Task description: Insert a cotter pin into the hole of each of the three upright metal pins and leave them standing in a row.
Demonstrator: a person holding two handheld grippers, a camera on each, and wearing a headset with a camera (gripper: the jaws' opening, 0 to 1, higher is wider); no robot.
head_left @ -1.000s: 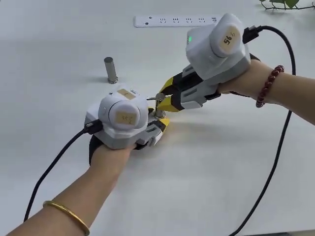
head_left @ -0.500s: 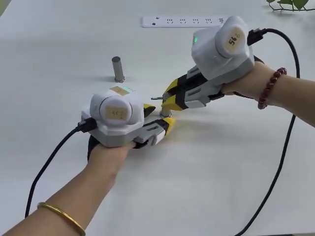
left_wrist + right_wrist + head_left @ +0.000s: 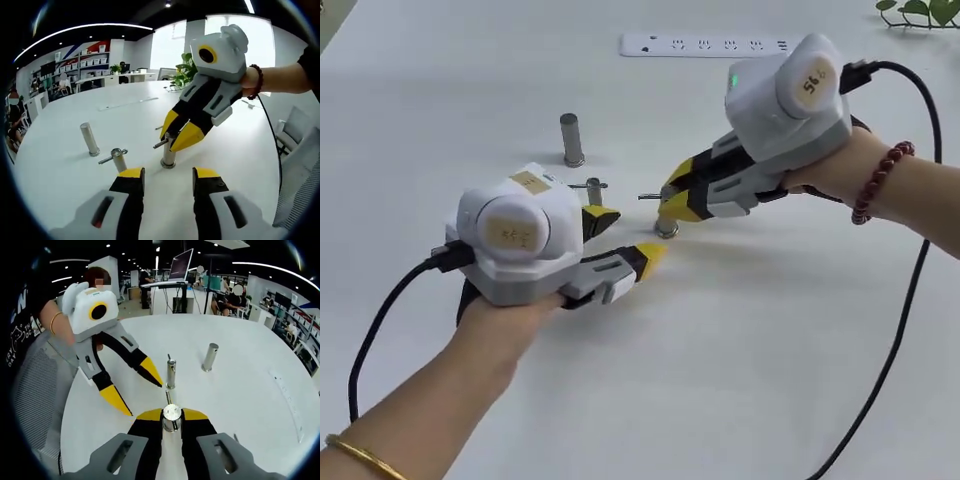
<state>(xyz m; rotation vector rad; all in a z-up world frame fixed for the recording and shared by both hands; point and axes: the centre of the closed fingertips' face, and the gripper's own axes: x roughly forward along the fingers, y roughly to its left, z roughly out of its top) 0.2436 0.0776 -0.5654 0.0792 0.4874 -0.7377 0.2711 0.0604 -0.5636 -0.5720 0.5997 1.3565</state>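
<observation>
A: Logging head view first. Got left gripper (image 3: 625, 236) low over white table (image 3: 750, 360), tongs spread wide and empty, just beside front metal pin (image 3: 667, 228).

B: Noted. Checking right gripper (image 3: 665, 198)?

A: Angled down over that same pin, tongs pressed together on cotter pin (image 3: 648, 197), with its tip poking out toward the left gripper. Can't see the pin's top behind the yellow tips.

B: Listing other pins?

A: Middle metal pin (image 3: 594, 192) upright, with second cotter pin (image 3: 586, 184) through its top. Far metal pin (image 3: 571, 140) upright and bare, short of power strip (image 3: 705, 44).

B: Moving to left gripper view.

A: Left gripper (image 3: 169, 176) spread, gripping nothing. Front metal pin (image 3: 168, 157) standing just ahead of the gap. Right gripper (image 3: 167, 144) coming down from above, pinching cotter pin (image 3: 160, 144) at the pin's top. Middle metal pin (image 3: 119, 162) to the left with second cotter pin (image 3: 111, 156) across it, far metal pin (image 3: 90, 140) beyond.

B: Closing with right gripper view.

A: Right gripper (image 3: 172, 415) nearly closed, flanking the round top of front metal pin (image 3: 171, 413), with cotter pin (image 3: 168, 396) poking out the far side. Middle metal pin (image 3: 171, 375) straight ahead, far metal pin (image 3: 210, 357) off right. Left gripper (image 3: 142, 397) at left, spread.
</observation>
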